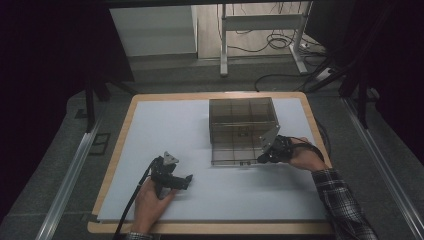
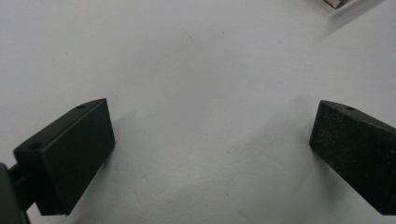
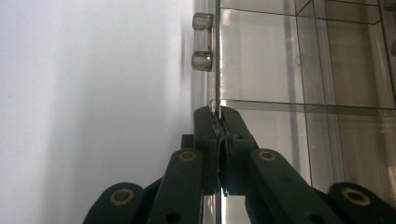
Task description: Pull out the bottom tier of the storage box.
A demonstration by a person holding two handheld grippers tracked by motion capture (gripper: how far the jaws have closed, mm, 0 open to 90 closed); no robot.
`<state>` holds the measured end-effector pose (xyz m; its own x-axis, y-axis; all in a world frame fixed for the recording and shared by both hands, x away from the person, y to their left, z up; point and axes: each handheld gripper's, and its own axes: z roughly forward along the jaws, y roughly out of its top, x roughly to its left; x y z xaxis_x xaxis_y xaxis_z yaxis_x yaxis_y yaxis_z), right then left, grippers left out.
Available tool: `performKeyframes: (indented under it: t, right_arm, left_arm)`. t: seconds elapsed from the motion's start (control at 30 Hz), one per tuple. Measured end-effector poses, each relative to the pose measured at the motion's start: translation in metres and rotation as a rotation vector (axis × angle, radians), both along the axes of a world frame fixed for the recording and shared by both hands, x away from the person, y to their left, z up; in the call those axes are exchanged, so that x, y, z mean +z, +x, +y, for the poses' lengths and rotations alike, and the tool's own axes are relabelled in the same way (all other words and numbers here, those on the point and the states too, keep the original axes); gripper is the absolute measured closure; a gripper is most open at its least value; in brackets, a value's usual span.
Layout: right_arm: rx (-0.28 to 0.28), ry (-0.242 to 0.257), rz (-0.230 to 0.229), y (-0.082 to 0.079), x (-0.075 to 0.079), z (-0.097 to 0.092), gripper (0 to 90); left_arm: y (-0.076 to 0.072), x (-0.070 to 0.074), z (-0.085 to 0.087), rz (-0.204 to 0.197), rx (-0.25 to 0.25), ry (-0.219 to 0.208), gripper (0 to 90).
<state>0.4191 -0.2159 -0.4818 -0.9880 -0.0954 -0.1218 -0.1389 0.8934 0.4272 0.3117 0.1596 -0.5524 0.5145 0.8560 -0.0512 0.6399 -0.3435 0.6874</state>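
A: At the near right corner of the clear box (image 1: 243, 131), what grips it?
B: One gripper, the right gripper (image 3: 218, 122), clamped on the box's thin front wall, which runs straight away from its fingertips
A: And the other?
B: Well left of the box, the left gripper (image 1: 186, 179) rests on the white mat (image 1: 170, 130), jaws wide apart, holding nothing
A: Count?
B: One box with several empty compartments, two grippers

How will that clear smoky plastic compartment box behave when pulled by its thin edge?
The clear smoky plastic compartment box looks rigid and probably light, so it likely slides on the smooth white table. The right gripper pinches a thin, glossy wall, which may slip or flex.
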Motion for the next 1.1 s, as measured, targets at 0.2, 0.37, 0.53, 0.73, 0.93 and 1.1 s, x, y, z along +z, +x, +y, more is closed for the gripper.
performKeyframes:
  t: [0.2, 0.37, 0.53, 0.73, 0.93, 1.1]
  right_arm:
    - [0.008, 0.008, 0.006, -0.006, -0.004, -0.001, 86.6]
    - [0.012, 0.010, 0.017, -0.007, -0.008, -0.003, 86.9]
    - [0.005, 0.014, 0.003, -0.008, -0.009, -0.004, 86.8]
    - [0.008, 0.025, -0.013, -0.008, -0.010, -0.005, 85.1]
    - [-0.015, 0.036, -0.011, -0.010, -0.011, -0.006, 78.8]
    - [-0.021, 0.044, -0.015, -0.011, -0.009, -0.006, 76.6]
  left_arm:
    - [0.000, 0.000, 0.000, 0.000, 0.000, 0.000, 0.0]
    - [0.000, 0.000, 0.000, 0.000, 0.000, 0.000, 0.0]
    - [0.000, 0.000, 0.000, 0.000, 0.000, 0.000, 0.0]
    - [0.000, 0.000, 0.000, 0.000, 0.000, 0.000, 0.0]
    - [0.000, 0.000, 0.000, 0.000, 0.000, 0.000, 0.0]
    - [0.000, 0.000, 0.000, 0.000, 0.000, 0.000, 0.0]
